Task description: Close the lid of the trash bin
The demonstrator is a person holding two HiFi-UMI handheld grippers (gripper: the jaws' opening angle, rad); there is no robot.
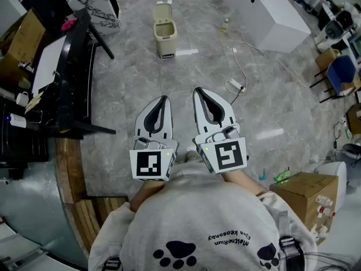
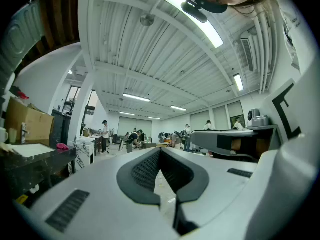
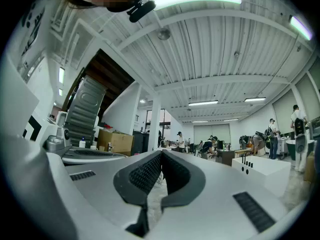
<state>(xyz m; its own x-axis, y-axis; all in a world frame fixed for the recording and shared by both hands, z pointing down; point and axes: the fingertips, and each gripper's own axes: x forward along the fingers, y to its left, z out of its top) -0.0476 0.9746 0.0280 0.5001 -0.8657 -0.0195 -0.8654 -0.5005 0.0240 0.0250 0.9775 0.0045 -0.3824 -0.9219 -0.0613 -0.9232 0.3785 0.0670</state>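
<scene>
- Spreading across the head view, the grey marbled floor [image 1: 169,89] carries everything else.
- A big white cabinet [image 1: 271,10] lies at the upper right.
- A black desk [image 1: 67,78] runs along the left side, with papers and small items on top.
- The person's grey sweatshirt [image 1: 197,230] fills the bottom centre, with both forearms reaching forward.
- A cardboard box [image 1: 304,193] sits at the lower right.
- The left gripper [image 1: 163,100] is held level just in front of the body. In the left gripper view its jaws [image 2: 160,150] are clenched tip to tip, with nothing between the dark pads.
- The right gripper [image 1: 197,90] sits just beside the left one and slightly further forward. In the right gripper view its jaws [image 3: 161,153] are likewise pressed together and empty.
- The trash bin [image 1: 165,35], small and beige, stands on the floor at the top centre, well ahead of both grippers and touched by neither.
- Its lid [image 1: 163,9] stands upright at the far edge, leaving the bin open.
- A white power strip [image 1: 236,84] with a trailing cable lies on the floor to the right of the grippers.
</scene>
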